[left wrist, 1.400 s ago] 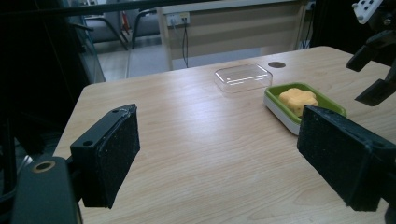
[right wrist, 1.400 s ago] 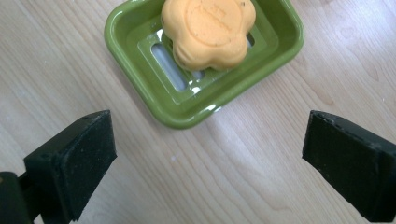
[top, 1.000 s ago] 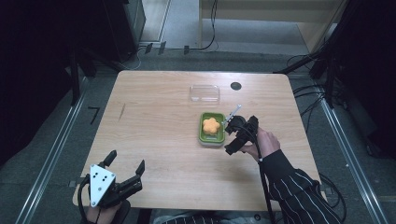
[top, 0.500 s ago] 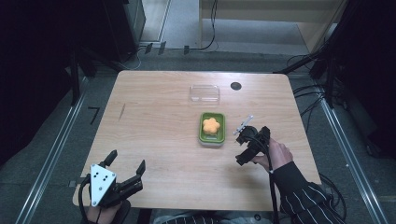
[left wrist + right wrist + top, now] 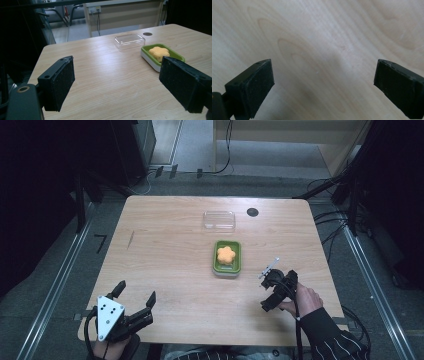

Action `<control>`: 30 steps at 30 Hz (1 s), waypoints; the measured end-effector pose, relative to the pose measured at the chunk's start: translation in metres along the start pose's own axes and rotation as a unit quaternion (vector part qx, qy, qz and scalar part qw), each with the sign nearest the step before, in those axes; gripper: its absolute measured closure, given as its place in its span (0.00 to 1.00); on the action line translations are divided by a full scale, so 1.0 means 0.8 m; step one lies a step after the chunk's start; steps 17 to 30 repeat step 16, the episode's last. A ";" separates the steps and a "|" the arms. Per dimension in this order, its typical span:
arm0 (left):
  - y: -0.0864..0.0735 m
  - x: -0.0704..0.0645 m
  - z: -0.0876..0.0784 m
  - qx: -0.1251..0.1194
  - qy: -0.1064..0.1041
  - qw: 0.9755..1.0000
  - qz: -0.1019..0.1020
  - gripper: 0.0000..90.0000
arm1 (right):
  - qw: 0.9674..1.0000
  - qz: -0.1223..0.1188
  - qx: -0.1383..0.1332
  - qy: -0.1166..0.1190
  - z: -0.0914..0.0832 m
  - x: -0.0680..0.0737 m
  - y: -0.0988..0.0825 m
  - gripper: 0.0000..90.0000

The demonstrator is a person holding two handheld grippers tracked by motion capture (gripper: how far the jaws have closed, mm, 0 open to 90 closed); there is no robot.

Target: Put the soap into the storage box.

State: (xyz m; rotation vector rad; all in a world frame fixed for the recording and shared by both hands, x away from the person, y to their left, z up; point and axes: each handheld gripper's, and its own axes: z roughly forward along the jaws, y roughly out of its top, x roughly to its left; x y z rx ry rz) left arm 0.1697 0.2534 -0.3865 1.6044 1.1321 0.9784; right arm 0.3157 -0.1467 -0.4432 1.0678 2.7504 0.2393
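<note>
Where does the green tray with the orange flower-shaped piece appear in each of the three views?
High view: the green tray sits right of table centre, just nearer than the clear lid.
Left gripper view: the tray is at upper right, beyond the right-hand jaw, with the lid behind it.
Right gripper view: not in it; bare tabletop lies between the open jaws.
Shared landmark: the clear lid.
</note>
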 end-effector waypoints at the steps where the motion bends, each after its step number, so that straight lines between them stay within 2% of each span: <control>1: 0.000 0.000 0.000 0.000 0.000 1.000 0.000 0.15 | 1.000 0.000 0.000 0.000 0.000 0.000 0.000 0.03; 8: 0.000 0.000 0.000 -0.001 0.000 1.000 0.000 0.15 | 1.000 0.013 0.008 0.012 0.006 0.005 -0.022 0.03; 10: 0.000 0.000 0.000 -0.002 0.000 1.000 0.000 0.15 | 1.000 0.010 0.016 0.013 0.010 0.007 -0.027 0.03; 30: 0.001 -0.001 0.000 -0.001 0.000 1.000 0.001 0.15 | 1.000 0.005 0.011 0.008 0.010 0.007 -0.028 0.03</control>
